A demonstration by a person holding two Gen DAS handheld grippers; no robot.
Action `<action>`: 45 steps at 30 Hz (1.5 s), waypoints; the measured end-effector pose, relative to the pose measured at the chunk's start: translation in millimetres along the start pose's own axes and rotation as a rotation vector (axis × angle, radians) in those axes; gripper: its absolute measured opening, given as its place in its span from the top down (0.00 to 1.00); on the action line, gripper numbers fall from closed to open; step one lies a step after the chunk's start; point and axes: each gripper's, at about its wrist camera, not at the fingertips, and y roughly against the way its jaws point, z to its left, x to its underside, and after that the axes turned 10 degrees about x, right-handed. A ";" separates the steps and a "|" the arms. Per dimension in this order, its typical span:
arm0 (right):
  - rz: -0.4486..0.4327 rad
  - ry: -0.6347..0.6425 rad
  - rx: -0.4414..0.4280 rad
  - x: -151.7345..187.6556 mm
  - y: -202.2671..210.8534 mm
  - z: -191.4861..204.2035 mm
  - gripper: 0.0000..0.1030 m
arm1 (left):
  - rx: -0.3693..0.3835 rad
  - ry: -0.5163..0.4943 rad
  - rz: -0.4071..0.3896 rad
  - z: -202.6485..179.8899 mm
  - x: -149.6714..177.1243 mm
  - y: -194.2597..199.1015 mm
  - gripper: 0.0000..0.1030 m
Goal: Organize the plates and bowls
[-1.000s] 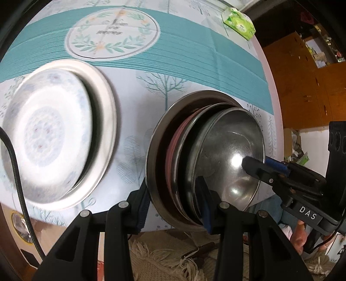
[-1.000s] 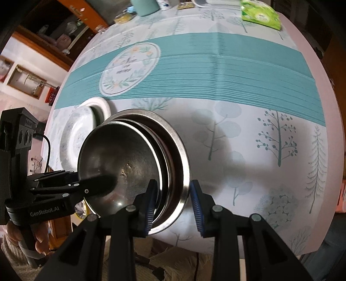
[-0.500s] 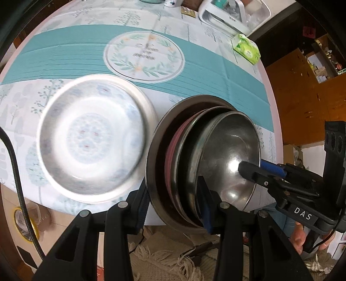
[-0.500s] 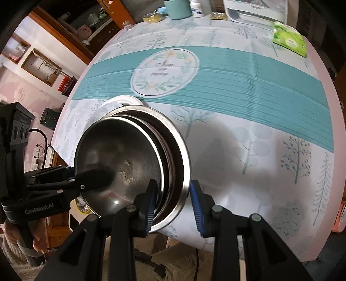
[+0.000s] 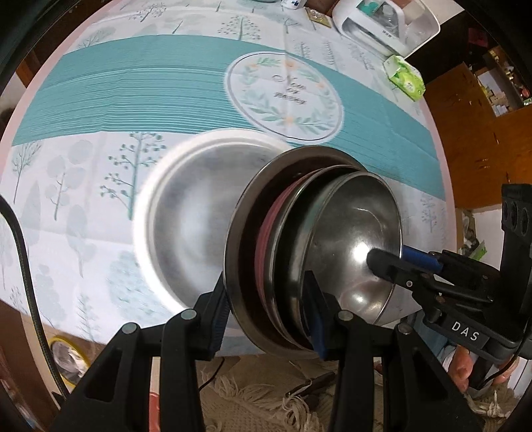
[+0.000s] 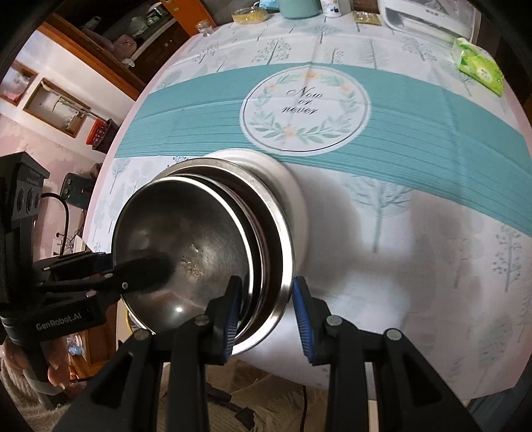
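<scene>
A nested stack of steel bowls (image 5: pixel 349 239) with a red plate (image 5: pixel 266 232) between them is held in the air, tilted. My left gripper (image 5: pixel 266 299) is shut on its near rim. My right gripper (image 6: pixel 266 309) is shut on the opposite rim of the stack (image 6: pixel 199 239); it shows in the left wrist view (image 5: pixel 385 266) with one finger inside the top bowl. A white patterned plate (image 5: pixel 186 219) lies on the table right behind the stack, partly hidden by it; its rim shows in the right wrist view (image 6: pixel 296 199).
The round table carries a teal and white cloth (image 6: pixel 415 139) with a "Now or never" emblem (image 6: pixel 304 116). A green tissue pack (image 6: pixel 478 64), a white appliance (image 5: pixel 385 26) and a teal cup (image 6: pixel 296 8) stand at the far edge. A fringed rug (image 5: pixel 266 405) lies below.
Both grippers carried the bowl stack left and over the table, so it now sits over the white plate's right side. The grip on the stack has not changed.
</scene>
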 end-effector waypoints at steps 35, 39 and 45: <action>-0.034 -0.186 0.079 -17.1 -36.8 34.1 0.64 | 0.037 -0.152 0.039 38.3 -45.2 -2.9 0.27; -0.068 -0.199 0.079 -13.5 -28.7 35.2 0.64 | 0.032 -0.175 0.012 34.2 -42.7 6.7 0.23; -0.130 -0.216 0.074 -3.6 -14.8 39.7 0.63 | -0.010 -0.228 -0.040 25.4 -36.6 21.0 0.23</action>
